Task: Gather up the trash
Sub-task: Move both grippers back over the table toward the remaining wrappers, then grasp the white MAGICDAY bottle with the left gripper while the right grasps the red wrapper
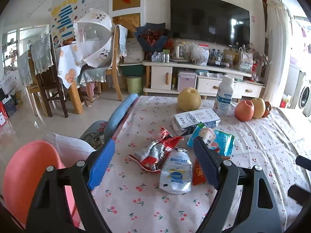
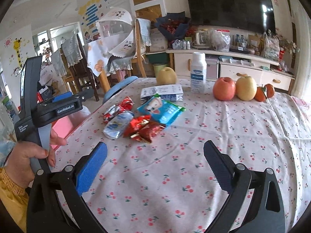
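The left gripper (image 1: 153,155) is held wide open above the cherry-print tablecloth (image 1: 136,203), nothing being gripped or touched. Between its fingers the silver-white pouch (image 1: 176,171) and the red-silver wrapper (image 1: 157,152) are seen. The right gripper (image 2: 155,161) is likewise spread wide and empty, short of the wrapper pile. A red packet (image 1: 198,172) is partly hidden behind the left gripper's dark finger (image 1: 207,164); the pink bin (image 1: 29,174) is cut off.

**Lived-in family living and dining room**

Home interior. Wall-mounted television (image 1: 210,19) above a white media cabinet (image 1: 194,77) crowded with jars and bags. Wooden dining chairs (image 1: 46,81) with lace covers, mesh food cover (image 1: 95,36), children's wall stickers (image 2: 18,48), washing machine (image 1: 304,96). Cherry-print tablecloth (image 2: 175,165) bearing fruit (image 2: 223,88).
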